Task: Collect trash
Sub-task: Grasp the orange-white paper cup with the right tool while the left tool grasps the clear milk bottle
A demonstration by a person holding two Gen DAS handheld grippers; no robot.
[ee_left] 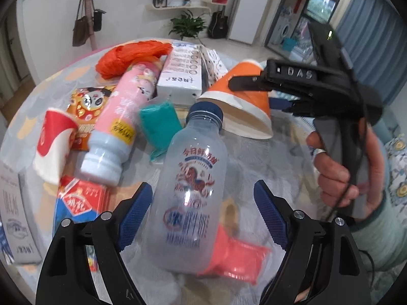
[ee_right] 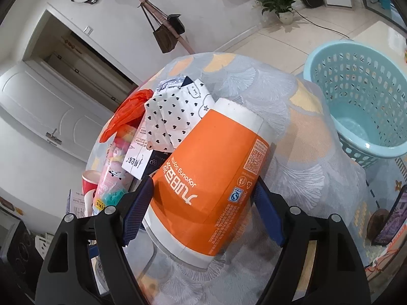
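**Right hand-held gripper clamped on the orange cup; left one spread around the milk bottle**

Your right hand-held gripper [ee_right: 203,203] grips the orange paper cup [ee_right: 211,185], a blue pad pressed to each side, the cup tilted with its white-rimmed mouth toward you and its base pointing away. Your left hand-held gripper [ee_left: 203,203] is released, its pads standing either side of the translucent milk bottle [ee_left: 189,185], which lies with its blue cap pointing away. Left of that bottle lie a pink bottle [ee_left: 119,124] and a red paper cup [ee_left: 54,142]. Beyond and right of the right hand-held gripper, past the counter [ee_right: 300,137] edge, sits a light-blue perforated basket [ee_right: 361,101] on the floor.
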